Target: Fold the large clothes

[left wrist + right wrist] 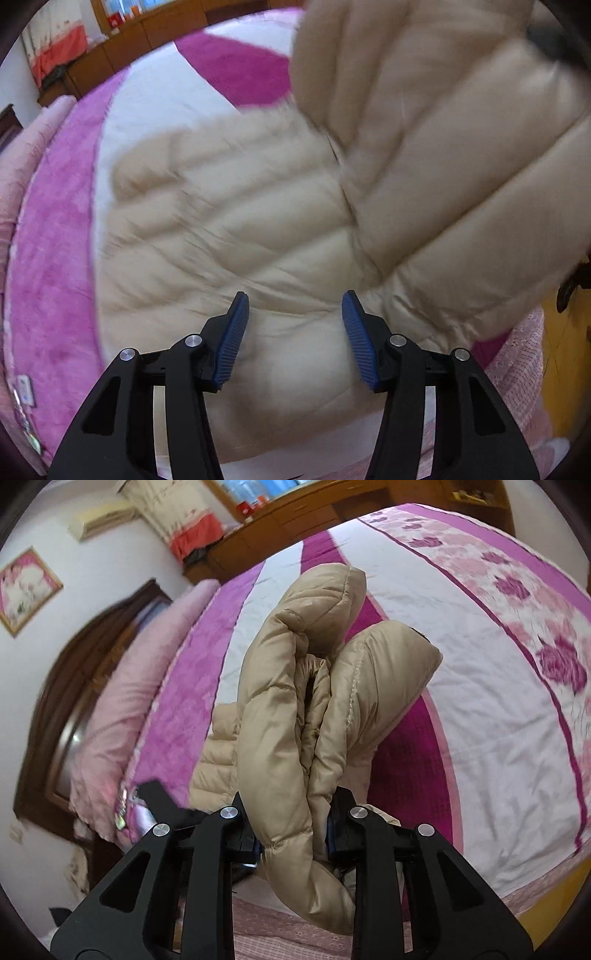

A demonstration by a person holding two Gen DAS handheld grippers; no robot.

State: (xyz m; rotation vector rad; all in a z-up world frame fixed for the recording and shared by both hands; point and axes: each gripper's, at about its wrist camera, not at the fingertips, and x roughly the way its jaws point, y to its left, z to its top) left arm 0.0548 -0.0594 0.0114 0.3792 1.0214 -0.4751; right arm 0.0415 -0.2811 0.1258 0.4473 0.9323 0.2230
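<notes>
A beige quilted puffer jacket (229,229) lies on the bed, its body spread flat under my left gripper (295,332). The left gripper is open and empty, its blue pads (232,343) hovering just above the jacket's near part. One side of the jacket (443,147) is lifted and blurred at the upper right of the left wrist view. My right gripper (291,842) is shut on a thick bunched fold of the jacket (295,709) and holds it above the bed. The left gripper's black frame (162,801) shows low at the left in the right wrist view.
The bed has a pink, magenta and white floral cover (498,720). A pink pillow (122,716) and a dark wooden headboard (55,709) lie to the left. A wooden cabinet (295,520) stands beyond the bed. The bed's near edge (295,934) is pink patterned.
</notes>
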